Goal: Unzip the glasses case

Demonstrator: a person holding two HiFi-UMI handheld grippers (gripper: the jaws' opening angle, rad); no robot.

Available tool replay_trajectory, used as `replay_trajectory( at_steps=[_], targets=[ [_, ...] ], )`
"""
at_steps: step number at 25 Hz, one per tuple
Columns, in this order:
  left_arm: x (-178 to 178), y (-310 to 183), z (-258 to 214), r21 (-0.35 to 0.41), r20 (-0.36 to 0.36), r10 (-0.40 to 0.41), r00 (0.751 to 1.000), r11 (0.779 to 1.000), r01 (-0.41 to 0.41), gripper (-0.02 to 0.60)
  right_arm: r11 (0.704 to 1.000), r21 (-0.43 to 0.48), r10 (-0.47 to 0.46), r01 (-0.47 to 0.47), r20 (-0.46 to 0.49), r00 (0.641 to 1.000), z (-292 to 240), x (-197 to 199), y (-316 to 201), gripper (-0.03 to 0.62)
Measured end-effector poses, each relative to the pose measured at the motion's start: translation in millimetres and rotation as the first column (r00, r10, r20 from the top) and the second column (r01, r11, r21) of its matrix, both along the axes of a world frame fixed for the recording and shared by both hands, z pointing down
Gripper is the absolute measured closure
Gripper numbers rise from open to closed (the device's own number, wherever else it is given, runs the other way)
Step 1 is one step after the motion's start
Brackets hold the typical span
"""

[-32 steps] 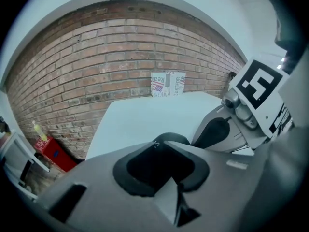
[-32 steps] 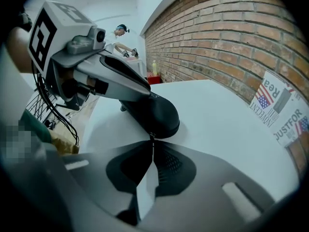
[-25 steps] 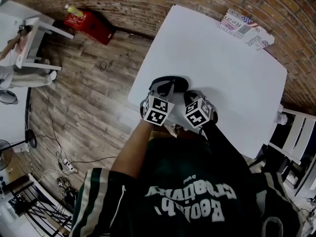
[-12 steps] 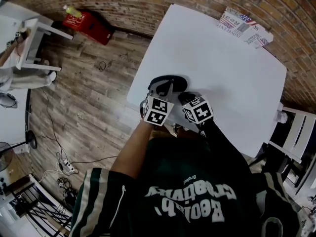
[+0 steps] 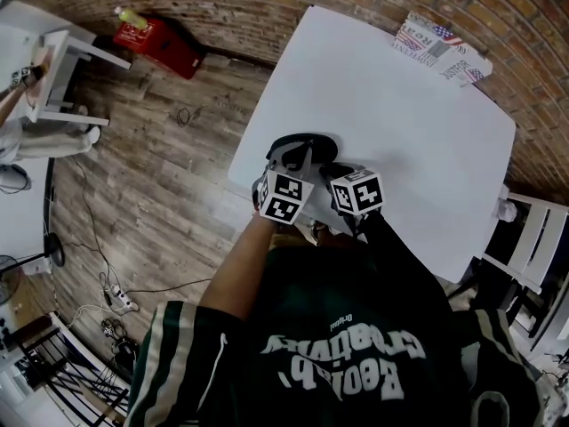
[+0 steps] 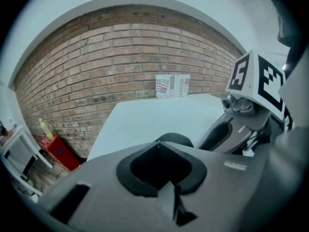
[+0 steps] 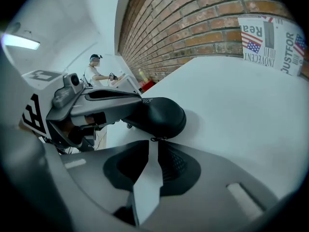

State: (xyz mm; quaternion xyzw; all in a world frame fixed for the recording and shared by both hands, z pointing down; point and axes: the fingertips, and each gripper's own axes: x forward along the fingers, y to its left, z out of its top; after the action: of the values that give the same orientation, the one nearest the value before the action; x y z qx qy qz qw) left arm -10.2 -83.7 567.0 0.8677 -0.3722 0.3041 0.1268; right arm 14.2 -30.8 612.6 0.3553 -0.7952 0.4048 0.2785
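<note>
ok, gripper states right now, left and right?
Left gripper: closed, tips at the glasses case; whether it pinches anything cannot be told.
Right gripper: jaws have just been opening, now slightly apart, gripping nothing; the zipper pull sits at their tips.

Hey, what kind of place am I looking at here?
Probably an indoor workshop or recording studio: a bare brick wall, a wood plank floor with a power strip lying on it, and a plain white table.

Printed paper [image 5: 442, 50] at the white table's [image 5: 418, 158] far corner — red crate [image 5: 163, 46] on floor [image 5: 151, 176].
</note>
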Motion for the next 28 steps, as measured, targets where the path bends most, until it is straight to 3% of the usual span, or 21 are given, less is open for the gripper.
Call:
replay_trajectory(
  at_steps=[7, 10, 12, 28],
  targets=[
    [-0.6, 0.6, 0.3, -0.005, 0.003, 0.001, 1.000, 1.000, -0.001, 0.572, 0.993, -0.047, 0.108, -0.107, 0.021, 0.994, 2.6, 4.1, -7.0, 0.488],
    [-1.1, 1.0, -0.2, -0.005, 0.003, 0.003, 1.000, 1.000, -0.003, 0.572, 0.990, -0.046, 0.134, -0.134, 0.003, 0.991, 2.7, 8.1, -8.9, 0.529],
    [-1.1, 0.8, -0.8, -0.004, 0.004, 0.005, 1.000, 1.000, -0.005, 0.572, 0.993, -0.028, 0.117, -0.117, -0.017, 0.993, 2.4, 9.1, -7.4, 0.560],
    [-0.3, -2.4, -0.4, 0.011, 0.033, 0.008, 0.999, 1.000, -0.008, 0.572, 0.996, 0.091, 0.019, -0.004, -0.173, 0.985, -6.6, 17.5, -2.1, 0.563]
  ],
)
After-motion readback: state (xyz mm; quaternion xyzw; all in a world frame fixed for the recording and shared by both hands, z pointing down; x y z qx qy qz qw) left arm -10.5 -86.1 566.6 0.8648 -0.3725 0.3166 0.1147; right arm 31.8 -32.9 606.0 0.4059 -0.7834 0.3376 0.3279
